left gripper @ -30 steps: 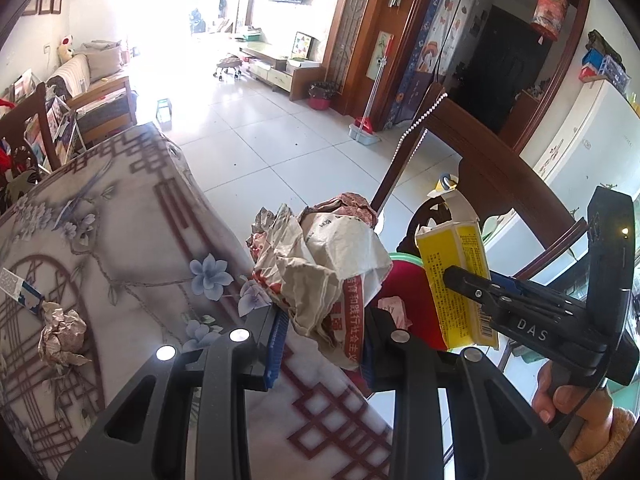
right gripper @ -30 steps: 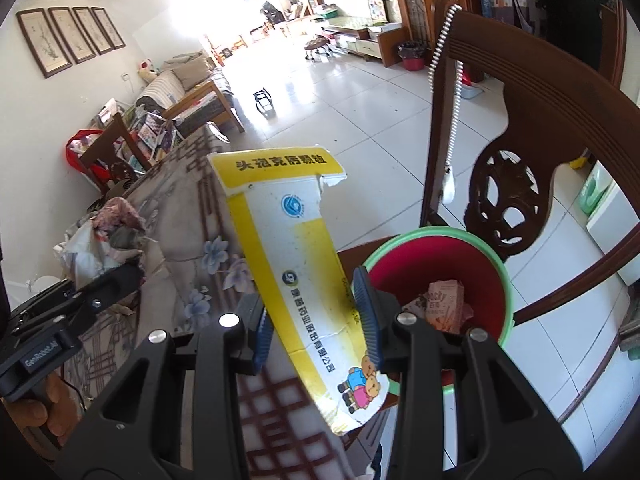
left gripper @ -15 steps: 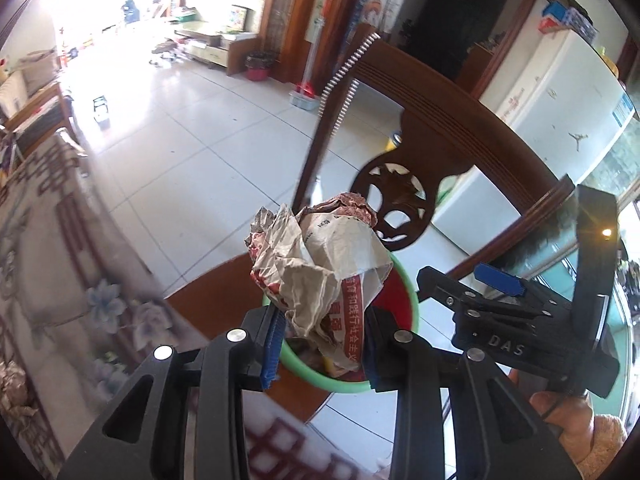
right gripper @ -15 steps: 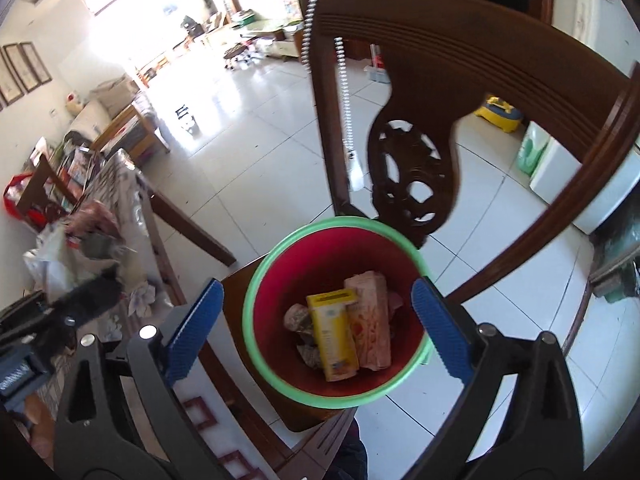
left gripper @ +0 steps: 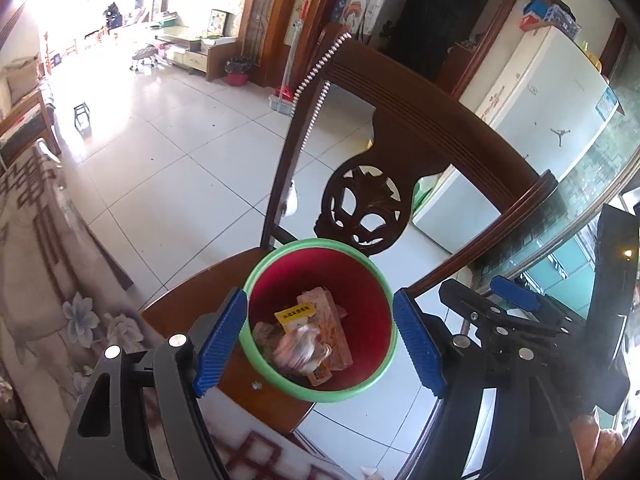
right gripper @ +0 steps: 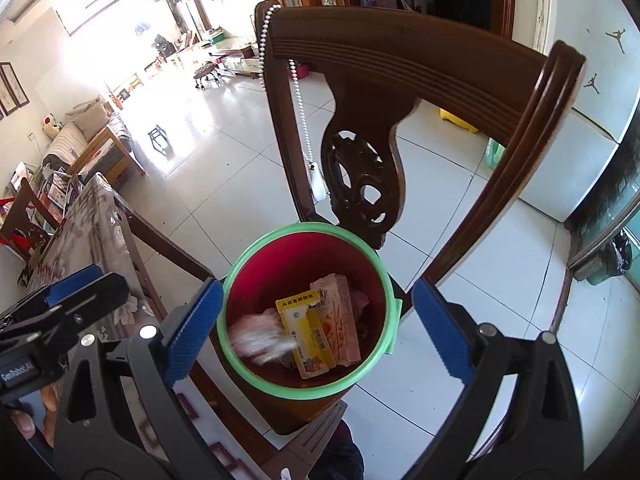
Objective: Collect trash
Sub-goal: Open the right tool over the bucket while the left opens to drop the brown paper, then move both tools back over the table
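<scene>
Left hand-held gripper, jaws opening, tilts over bin.

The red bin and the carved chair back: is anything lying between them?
No. In both wrist views the red bin stands on the seat right against the carved chair back, with nothing between.

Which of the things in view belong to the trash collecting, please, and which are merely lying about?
Part of the job:
- red bin with green rim
- crumpled paper wad
- yellow box
- pink snack box

Just lying about:
- wooden chair
- bead chain
- patterned tablecloth
</scene>
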`<action>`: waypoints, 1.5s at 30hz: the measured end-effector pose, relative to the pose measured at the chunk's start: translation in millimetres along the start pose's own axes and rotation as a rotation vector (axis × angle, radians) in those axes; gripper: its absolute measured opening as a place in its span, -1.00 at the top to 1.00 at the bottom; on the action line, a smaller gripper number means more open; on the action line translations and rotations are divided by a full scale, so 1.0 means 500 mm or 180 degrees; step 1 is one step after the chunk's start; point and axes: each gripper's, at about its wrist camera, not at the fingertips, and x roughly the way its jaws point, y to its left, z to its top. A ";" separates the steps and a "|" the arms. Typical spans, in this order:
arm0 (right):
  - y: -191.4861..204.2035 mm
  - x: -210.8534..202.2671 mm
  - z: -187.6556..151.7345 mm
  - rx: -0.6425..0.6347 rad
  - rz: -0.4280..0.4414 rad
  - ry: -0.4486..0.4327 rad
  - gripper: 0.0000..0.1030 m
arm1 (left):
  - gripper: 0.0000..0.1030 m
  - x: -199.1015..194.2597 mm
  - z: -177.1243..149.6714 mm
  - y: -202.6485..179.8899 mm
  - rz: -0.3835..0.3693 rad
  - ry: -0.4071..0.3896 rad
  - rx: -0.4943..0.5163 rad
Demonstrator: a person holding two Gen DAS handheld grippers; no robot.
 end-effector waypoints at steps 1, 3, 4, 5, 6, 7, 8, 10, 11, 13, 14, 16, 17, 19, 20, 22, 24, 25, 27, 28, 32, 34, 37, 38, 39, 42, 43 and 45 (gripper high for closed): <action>0.008 -0.001 0.000 -0.0025 0.0014 -0.0013 -0.82 | -0.39 -0.014 0.000 0.010 0.0010 -0.0032 -0.0022; 0.031 -0.005 0.002 -0.0085 0.0050 -0.0035 -0.82 | -0.40 -0.051 -0.007 0.032 0.0047 -0.0129 -0.0085; 0.042 -0.009 0.002 -0.0113 0.0066 -0.0044 -0.82 | -0.40 -0.064 -0.009 0.040 0.0064 -0.0166 -0.0109; 0.057 -0.013 0.002 -0.0147 0.0091 -0.0059 -0.83 | -0.40 -0.081 -0.013 0.050 0.0088 -0.0210 -0.0138; 0.071 -0.017 0.001 -0.0180 0.0116 -0.0068 -0.83 | -0.40 -0.106 -0.020 0.065 0.0125 -0.0267 -0.0174; 0.086 -0.018 -0.001 -0.0218 0.0142 -0.0069 -0.83 | -0.40 -0.127 -0.028 0.076 0.0163 -0.0316 -0.0208; 0.099 -0.020 -0.002 -0.0250 0.0159 -0.0069 -0.83 | -0.40 -0.142 -0.033 0.088 0.0193 -0.0352 -0.0235; 0.135 -0.026 -0.009 -0.0340 0.0212 -0.0065 -0.83 | -0.41 -0.187 -0.054 0.116 0.0266 -0.0438 -0.0315; 0.154 -0.029 -0.014 -0.0383 0.0240 -0.0066 -0.83 | -0.41 -0.212 -0.068 0.132 0.0311 -0.0482 -0.0360; 0.195 -0.037 -0.027 -0.0478 0.0297 -0.0061 -0.83 | -0.41 -0.259 -0.098 0.167 0.0404 -0.0557 -0.0442; 0.215 -0.039 -0.035 -0.0521 0.0325 -0.0054 -0.83 | -0.41 -0.277 -0.111 0.181 0.0453 -0.0586 -0.0479; 0.262 -0.045 -0.053 -0.0616 0.0404 -0.0028 -0.83 | -0.42 -0.322 -0.149 0.218 0.0567 -0.0641 -0.0583; 0.283 -0.049 -0.062 -0.0660 0.0435 -0.0018 -0.83 | -0.42 -0.340 -0.166 0.235 0.0613 -0.0662 -0.0636; 0.329 -0.060 -0.082 -0.0768 0.0500 -0.0003 -0.83 | -0.45 -0.379 -0.208 0.276 0.0719 -0.0693 -0.0763; 0.350 -0.066 -0.093 -0.0818 0.0526 -0.0005 -0.84 | -0.45 -0.399 -0.233 0.299 0.0787 -0.0703 -0.0840; 0.393 -0.082 -0.118 -0.0915 0.0592 -0.0013 -0.86 | -0.47 -0.433 -0.280 0.344 0.0909 -0.0717 -0.1014; 0.436 -0.094 -0.146 -0.1008 0.0647 -0.0001 -0.88 | -0.47 -0.461 -0.322 0.385 0.0989 -0.0714 -0.1171; 0.452 -0.097 -0.157 -0.1042 0.0667 0.0017 -0.88 | -0.47 -0.475 -0.345 0.409 0.1034 -0.0700 -0.1264; 0.488 -0.103 -0.183 -0.1107 0.0714 0.0064 -0.88 | -0.47 -0.494 -0.382 0.445 0.1115 -0.0669 -0.1393; 0.505 -0.108 -0.195 -0.1132 0.0739 0.0079 -0.88 | -0.47 -0.505 -0.401 0.463 0.1156 -0.0654 -0.1449; 0.555 -0.132 -0.237 -0.1237 0.0821 0.0087 -0.88 | -0.47 -0.548 -0.459 0.518 0.1277 -0.0643 -0.1552; 0.574 -0.142 -0.256 -0.1275 0.0834 0.0081 -0.88 | -0.48 -0.562 -0.477 0.538 0.1304 -0.0646 -0.1584; 0.591 -0.151 -0.276 -0.1298 0.0835 0.0107 -0.88 | -0.48 -0.577 -0.497 0.565 0.1303 -0.0661 -0.1631; 0.596 -0.152 -0.281 -0.1302 0.0833 0.0115 -0.89 | -0.48 -0.582 -0.502 0.571 0.1296 -0.0672 -0.1638; 0.600 -0.154 -0.287 -0.1304 0.0829 0.0119 -0.89 | -0.48 -0.587 -0.507 0.575 0.1288 -0.0683 -0.1633; 0.610 -0.159 -0.302 -0.1299 0.0827 0.0142 -0.89 | -0.50 -0.597 -0.519 0.580 0.1269 -0.0692 -0.1613; 0.613 -0.162 -0.307 -0.1306 0.0804 0.0139 -0.89 | -0.50 -0.600 -0.523 0.581 0.1266 -0.0691 -0.1618; 0.619 -0.168 -0.316 -0.1327 0.0795 0.0153 -0.89 | -0.50 -0.606 -0.533 0.588 0.1241 -0.0686 -0.1655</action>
